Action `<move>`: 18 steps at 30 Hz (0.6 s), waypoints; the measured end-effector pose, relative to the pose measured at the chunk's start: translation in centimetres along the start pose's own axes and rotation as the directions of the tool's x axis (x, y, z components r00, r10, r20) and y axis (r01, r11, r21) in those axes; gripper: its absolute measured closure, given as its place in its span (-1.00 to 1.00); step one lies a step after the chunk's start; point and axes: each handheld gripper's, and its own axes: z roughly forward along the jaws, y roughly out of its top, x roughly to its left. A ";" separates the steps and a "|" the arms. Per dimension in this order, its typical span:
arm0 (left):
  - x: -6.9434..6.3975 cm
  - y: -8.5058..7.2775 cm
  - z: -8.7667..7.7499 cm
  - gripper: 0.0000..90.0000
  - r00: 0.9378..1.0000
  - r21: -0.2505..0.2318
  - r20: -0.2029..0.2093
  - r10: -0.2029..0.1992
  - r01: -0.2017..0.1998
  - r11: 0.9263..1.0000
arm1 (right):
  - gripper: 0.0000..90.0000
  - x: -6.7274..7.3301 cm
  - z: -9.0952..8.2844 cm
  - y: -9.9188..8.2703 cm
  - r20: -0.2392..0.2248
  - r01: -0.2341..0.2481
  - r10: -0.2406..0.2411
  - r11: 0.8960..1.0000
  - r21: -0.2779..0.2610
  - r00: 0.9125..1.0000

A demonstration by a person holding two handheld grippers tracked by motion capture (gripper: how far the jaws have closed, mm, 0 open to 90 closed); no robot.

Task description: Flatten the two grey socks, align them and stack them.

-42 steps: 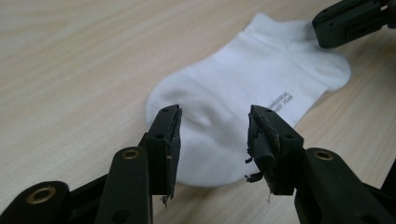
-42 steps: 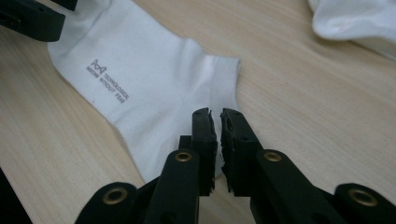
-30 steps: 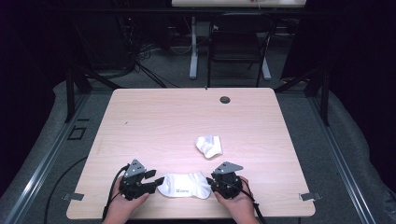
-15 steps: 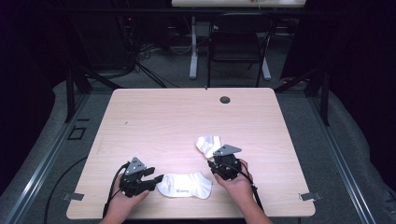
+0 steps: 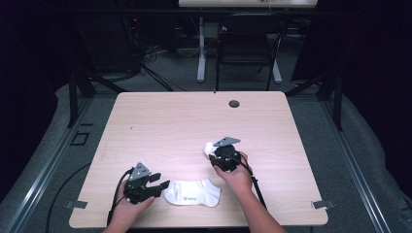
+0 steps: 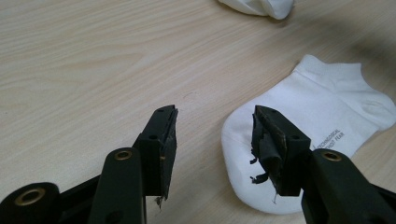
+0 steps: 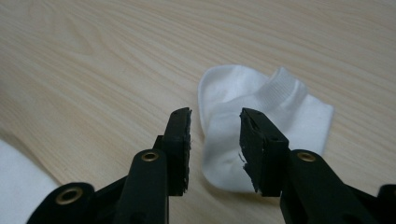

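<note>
Dark curtains and a black chair ring the room beyond the pale wooden table, which carries a small dark grommet near its far edge at about twelve o'clock.

On the near half of the table lie two white socks. The flat sock is spread out at about six o'clock, its printed side up. The crumpled sock sits folded on itself toward one o'clock from the flat one, a little apart from it.

The right gripper has left the flat sock's right end, where it sat a second ago, and travelled up to the crumpled sock. In the right gripper view its jaws stand released, spread with the folded sock just ahead of them, nothing pinched.

The left gripper has stayed at the flat sock's nine o'clock end, jaws likewise released, tips just touching or beside the toe.

I judge the flat sock is now laid out and done with, and the work turns to picking up the second sock, probably to pair them.
</note>
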 end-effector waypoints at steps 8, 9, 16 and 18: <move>0.1 0.0 0.1 0.11 1.000 0.002 0.005 -0.013 0.013 1.000 | 0.41 1.0 2.0 0.2 0.053 0.036 -0.038 0.998 0.048 0.998; 0.1 0.0 0.1 0.11 1.000 0.002 0.005 -0.013 0.013 1.000 | 0.41 1.0 2.0 0.2 0.053 0.036 -0.038 0.998 0.048 0.998; 0.0 0.0 0.2 0.11 1.000 0.003 -0.004 -0.005 0.005 1.000 | 0.77 1.1 2.6 0.1 0.071 0.060 -0.068 0.993 0.100 0.995; 0.0 0.0 0.3 0.11 1.000 0.004 -0.002 -0.006 0.006 1.000 | 0.87 1.1 2.8 0.1 0.070 0.063 -0.071 0.992 0.109 0.995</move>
